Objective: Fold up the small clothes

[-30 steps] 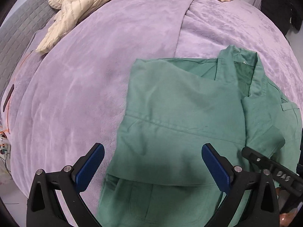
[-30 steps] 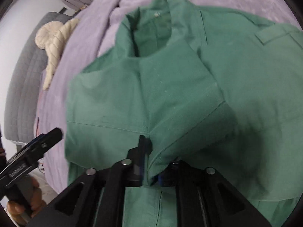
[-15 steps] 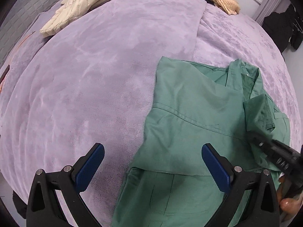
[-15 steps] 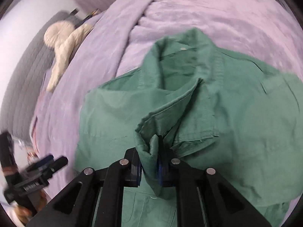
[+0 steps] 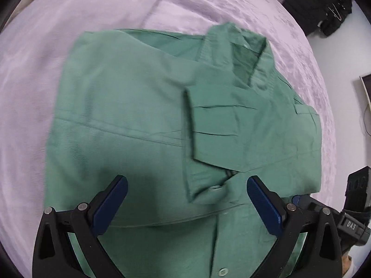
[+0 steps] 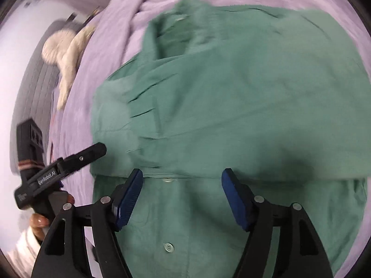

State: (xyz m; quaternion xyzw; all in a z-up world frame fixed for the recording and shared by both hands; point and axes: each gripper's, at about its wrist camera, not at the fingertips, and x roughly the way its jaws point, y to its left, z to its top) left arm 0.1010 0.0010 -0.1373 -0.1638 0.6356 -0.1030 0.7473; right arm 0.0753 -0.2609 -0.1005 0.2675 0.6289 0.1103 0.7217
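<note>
Now I read both tools spread, gripping nothing: left tool (image 5: 186, 202) and right tool (image 6: 182, 195) hover over the green shirt (image 5: 143, 120), lying on the purple bed (image 5: 34, 58), sleeves folded inward.

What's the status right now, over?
Left gripper open, empty. Right gripper open, empty. Green shirt on purple bedspread, sleeves folded in. Nothing in the way.

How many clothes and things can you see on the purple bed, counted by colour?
Green: 1, the shirt
Cream: 1, the puffy jacket near the bed's far edge
Purple: 1, the blanket under everything
Total: 3

The black clothes lie off the bed, so they are not counted.
</note>
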